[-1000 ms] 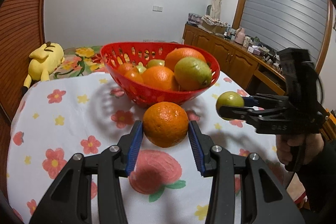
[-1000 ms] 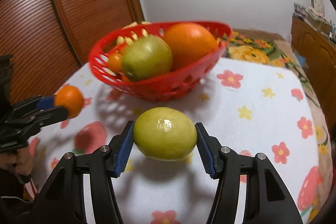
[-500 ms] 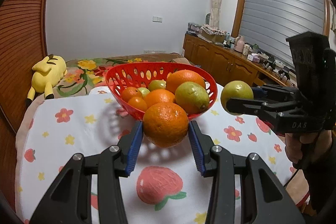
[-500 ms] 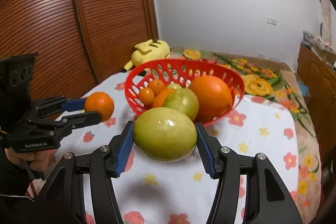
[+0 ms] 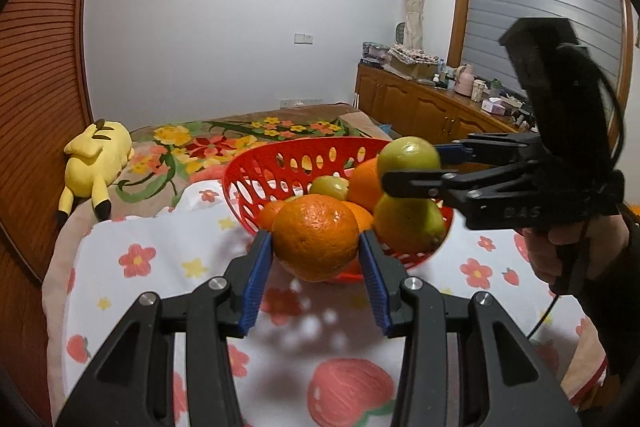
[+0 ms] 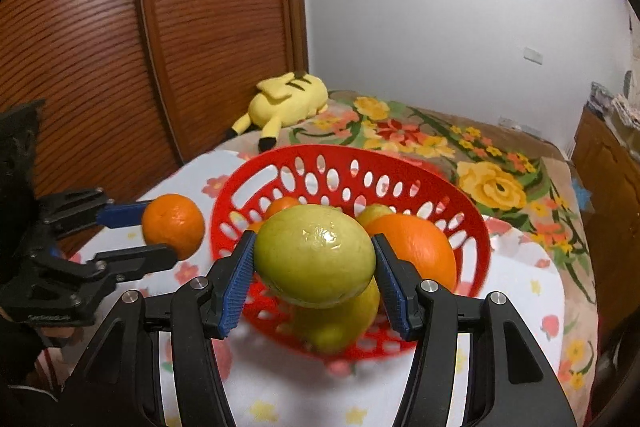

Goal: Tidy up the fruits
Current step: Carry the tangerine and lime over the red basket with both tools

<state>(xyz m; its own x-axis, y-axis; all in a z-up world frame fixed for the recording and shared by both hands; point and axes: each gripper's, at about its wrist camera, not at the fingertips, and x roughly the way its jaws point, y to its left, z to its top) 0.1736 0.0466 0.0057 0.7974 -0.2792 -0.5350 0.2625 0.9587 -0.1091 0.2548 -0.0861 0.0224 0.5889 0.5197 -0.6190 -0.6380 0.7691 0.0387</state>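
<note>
Both grippers were loaded and up at the red basket [image 5: 256,163]. The left gripper [image 5: 316,263] had its jaws closed on an orange [image 5: 316,237], blue pads pressed to both sides, held in the air just in front of the basket's near rim. The right gripper [image 6: 314,275] had its jaws closed on a green-yellow citrus fruit [image 6: 316,255], held above the basket's right side, roughly over a similar fruit already inside.

The basket sat on the flowered cloth [image 5: 132,267] over the tabletop and already held several oranges and green fruits. No loose fruit showed on the cloth in either view.

My read: nearly finished. What was left was lowering and releasing these two. With the pile already high, either one could roll off if dropped rather than set down.
</note>
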